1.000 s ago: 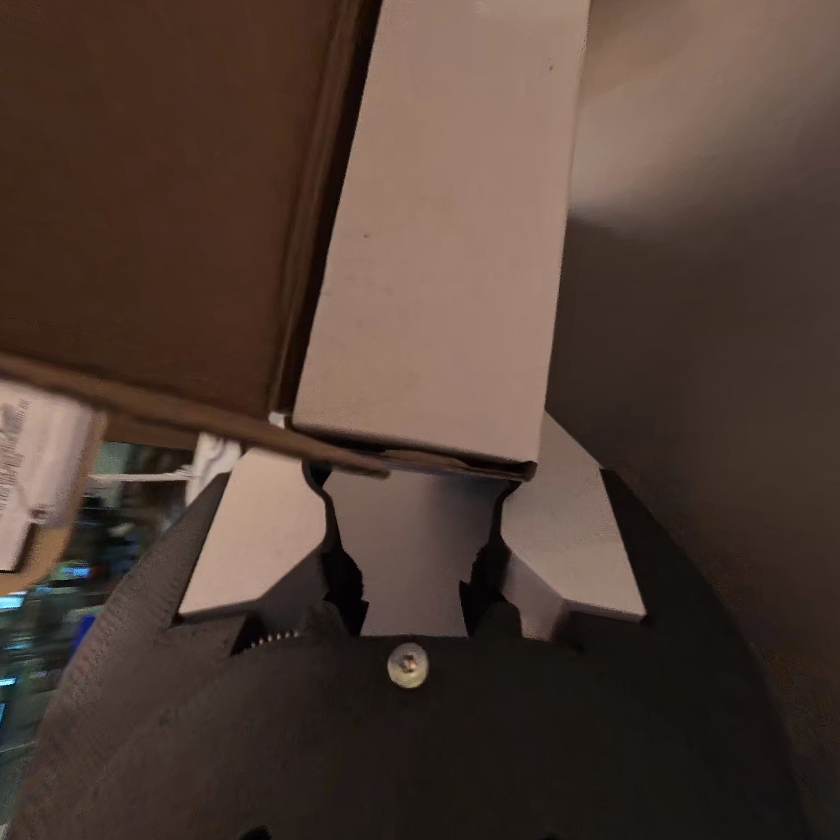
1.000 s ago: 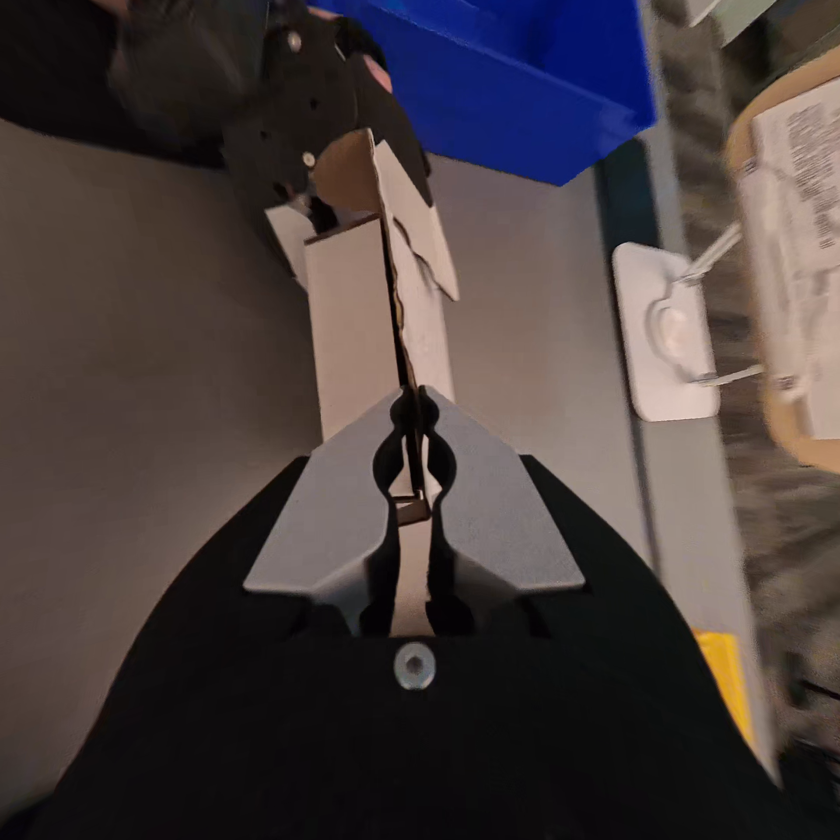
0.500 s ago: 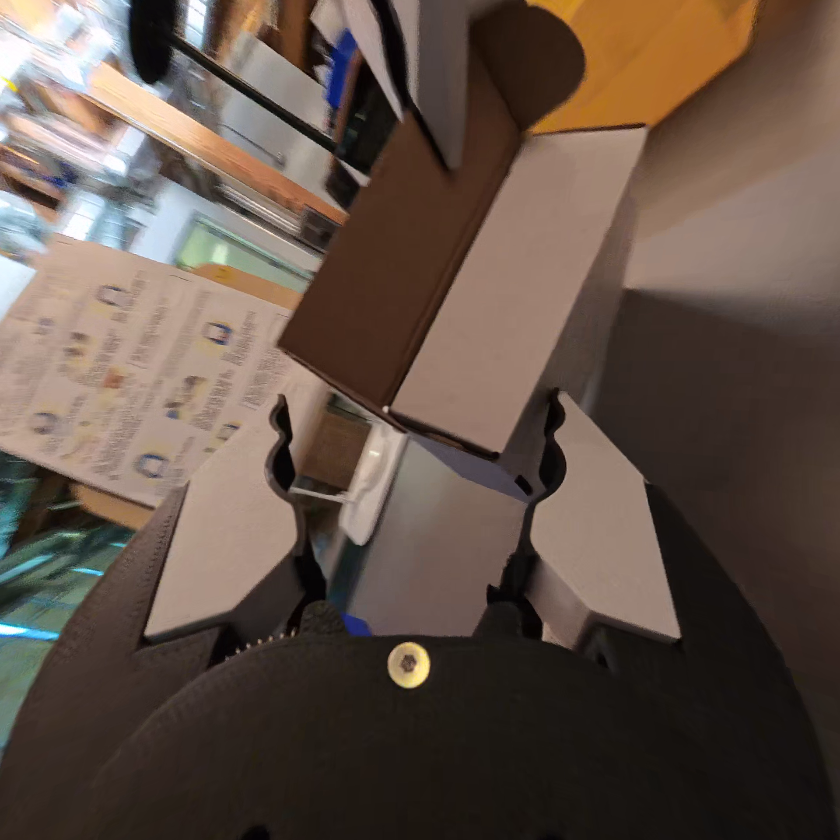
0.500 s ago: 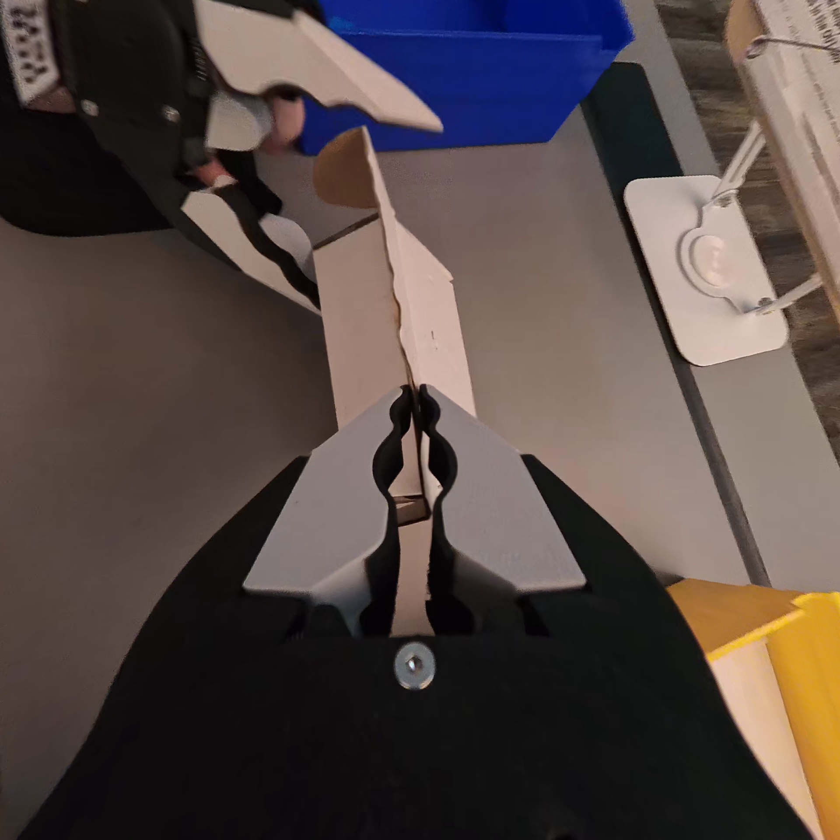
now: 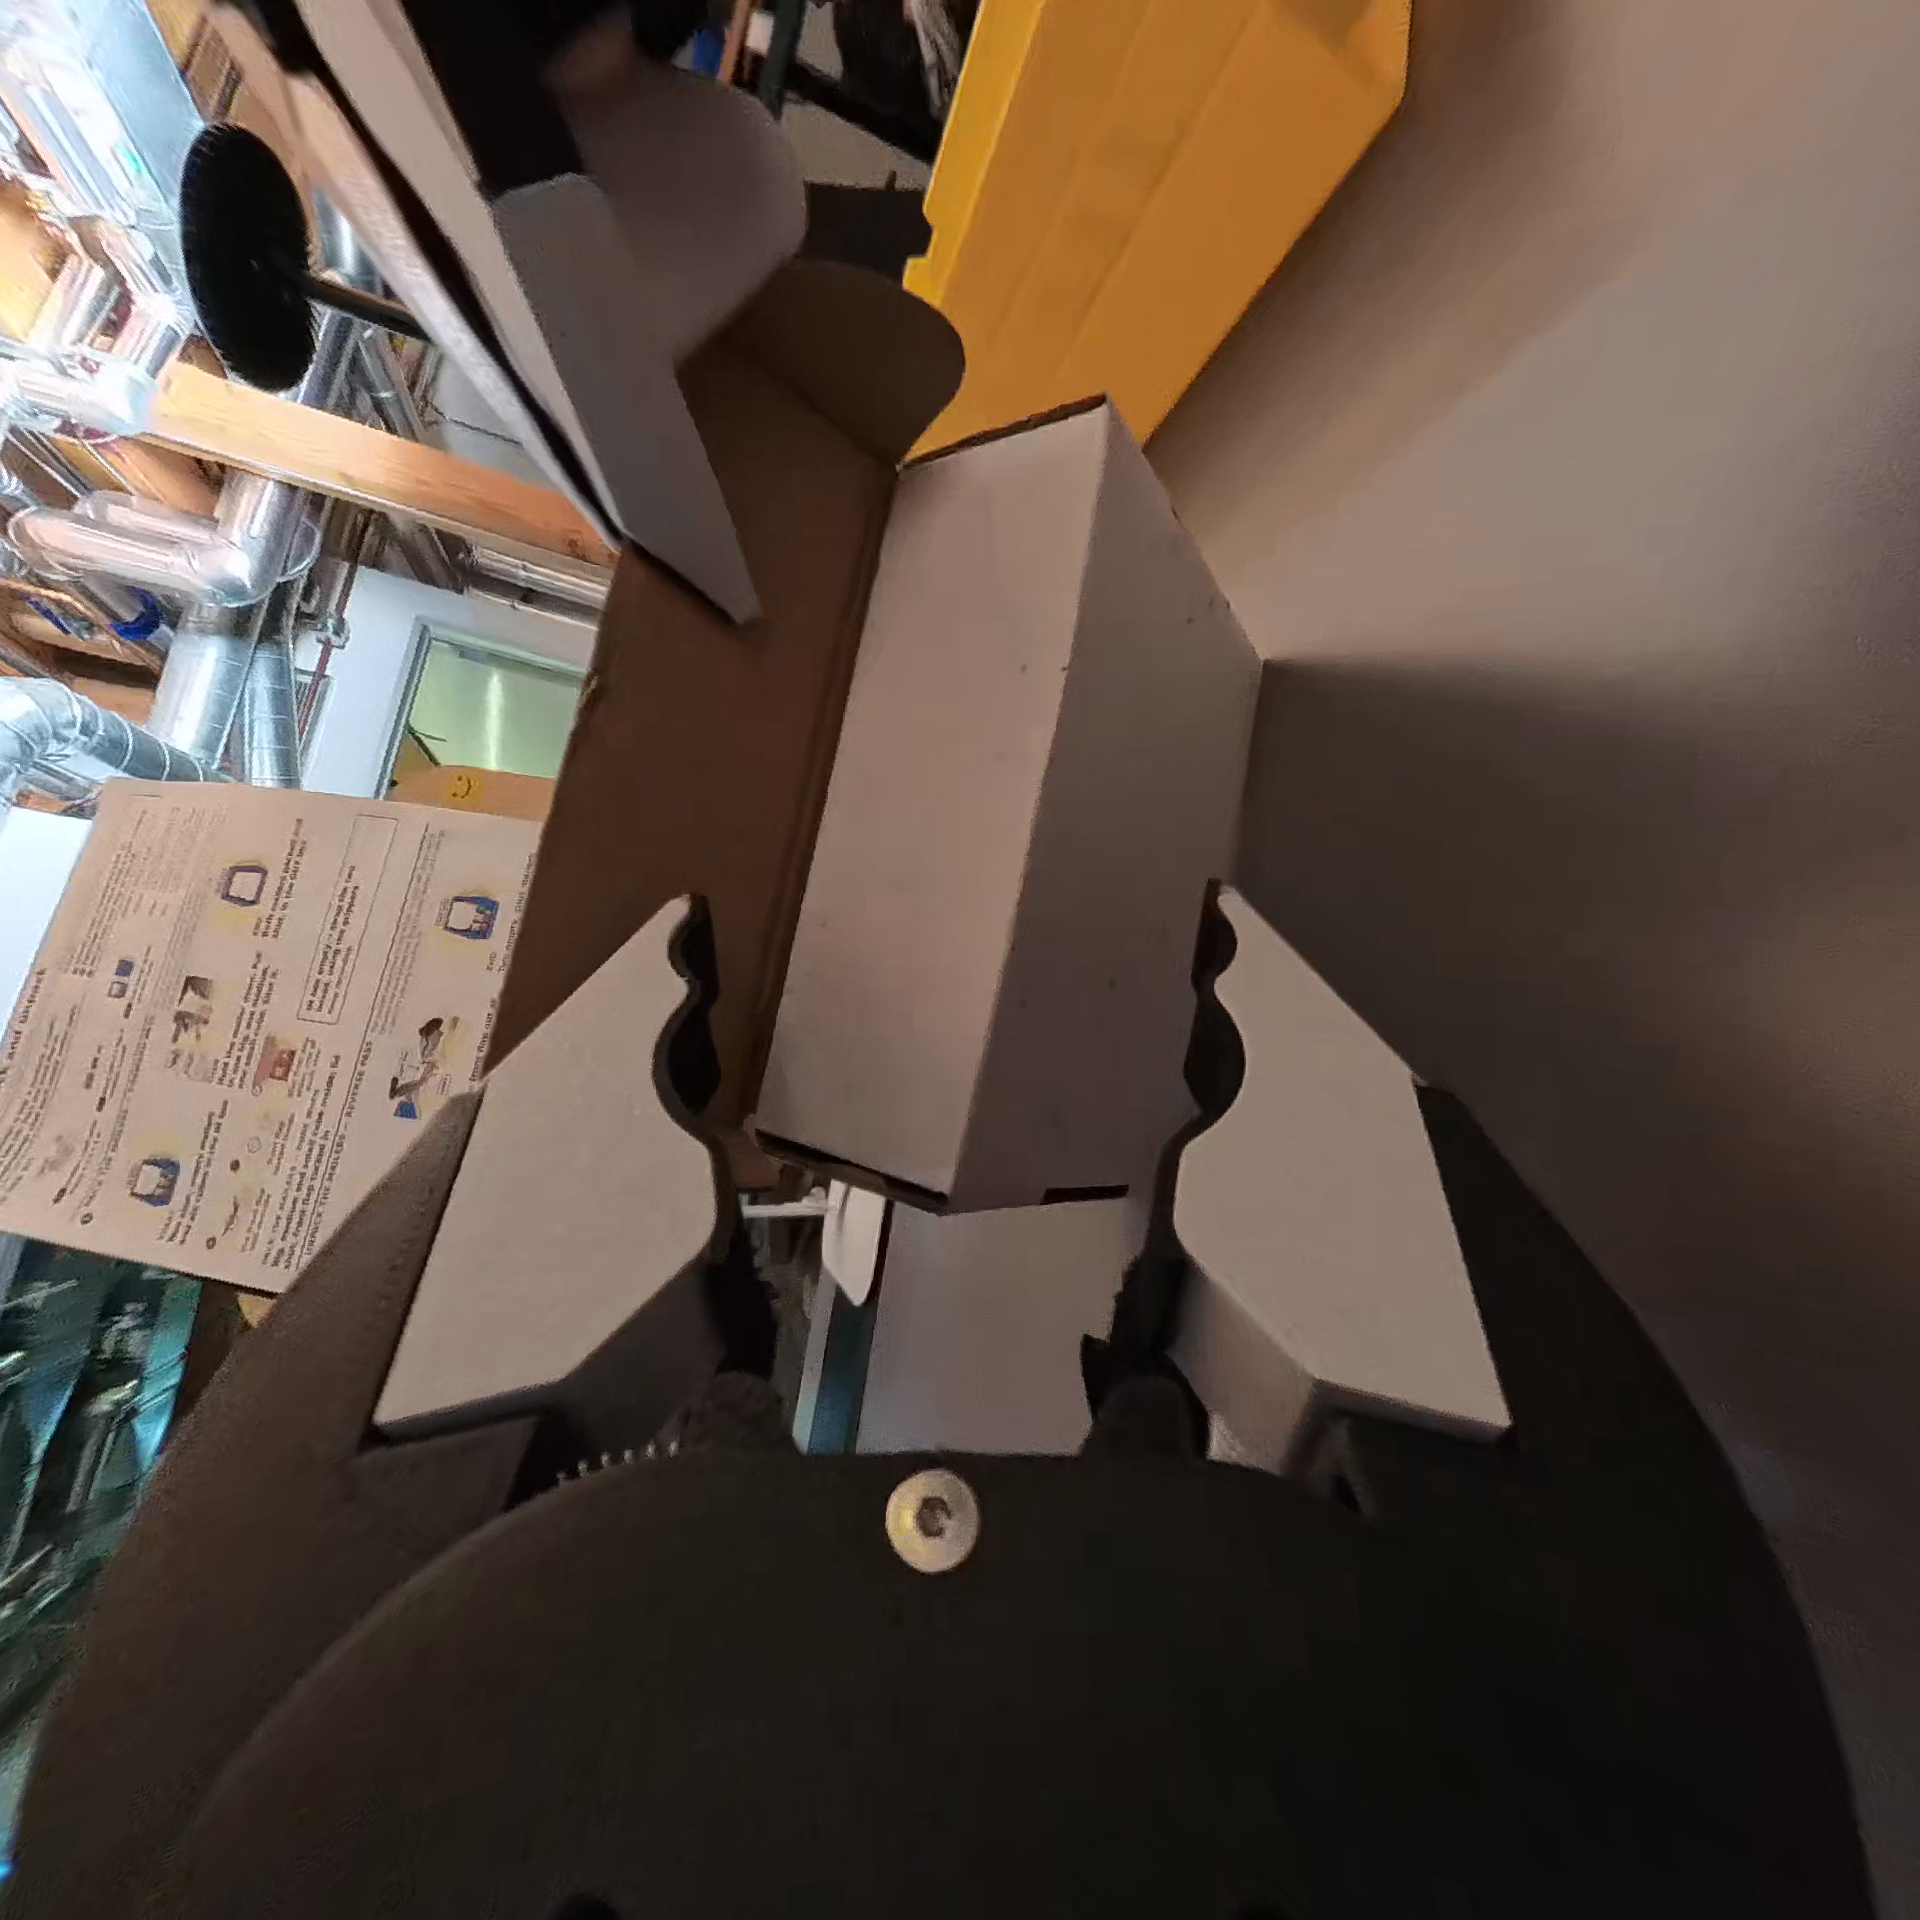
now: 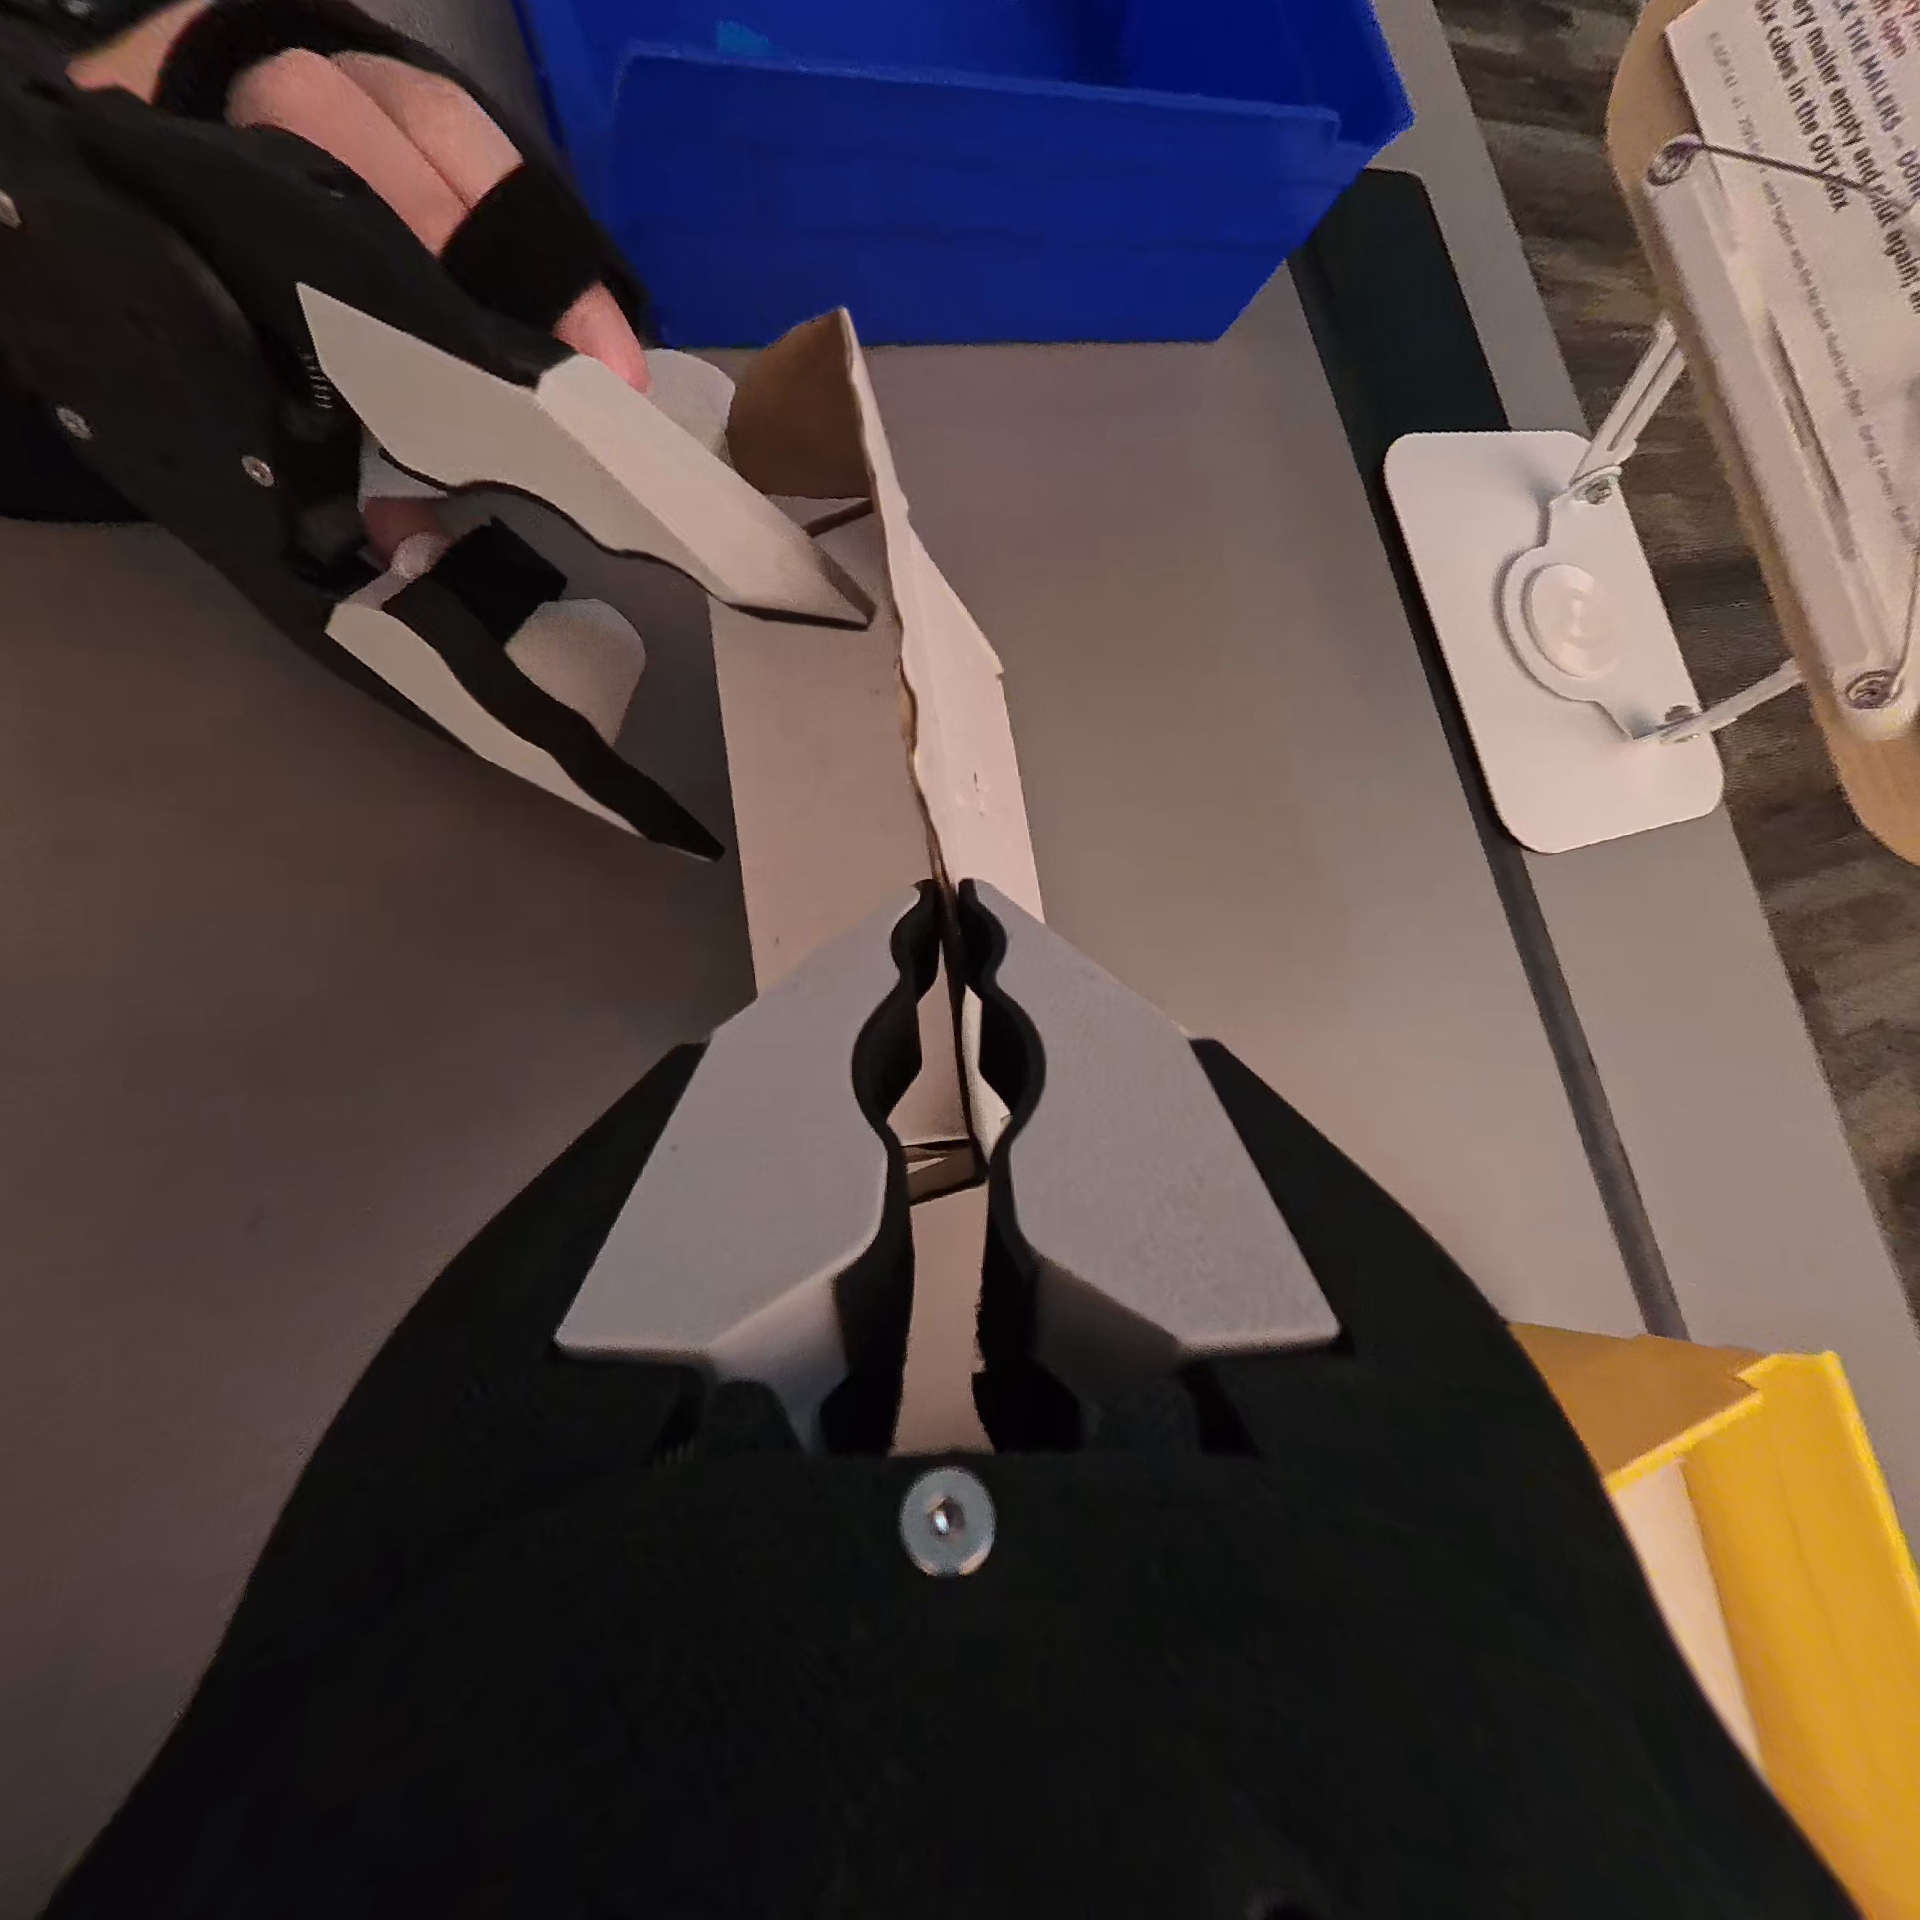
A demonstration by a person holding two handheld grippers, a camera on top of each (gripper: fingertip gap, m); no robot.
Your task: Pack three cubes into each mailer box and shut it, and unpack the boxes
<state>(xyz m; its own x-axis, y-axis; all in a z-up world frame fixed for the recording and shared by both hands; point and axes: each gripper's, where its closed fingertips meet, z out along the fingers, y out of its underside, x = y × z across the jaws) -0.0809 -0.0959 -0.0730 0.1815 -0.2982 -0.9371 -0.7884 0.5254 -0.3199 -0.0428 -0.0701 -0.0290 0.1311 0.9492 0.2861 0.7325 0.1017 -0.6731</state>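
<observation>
Right wrist view: at far left the left gripper (image 6: 748,717) was seen held in a gloved hand (image 6: 416,187), its fingers spread wide and poised on either side of the far end of the white mailer box (image 6: 821,790), apparently without contact. The box lay on the grey table (image 6: 260,935), its lid (image 6: 956,665) raised on edge. The right gripper (image 6: 948,894) was clamped on that lid's near edge. A blue bin (image 6: 935,177) stood beyond the box, a white clip stand (image 6: 1548,634) to the right, and a yellow bin (image 6: 1787,1538) at lower right. Left wrist view: the brown inside of the lid (image 5: 717,790) was noted, but the box cavity was hidden. No cubes were visible in either view. Whether this box was being packed or unpacked could not be determined; it was judged open, with shutting not yet done.
</observation>
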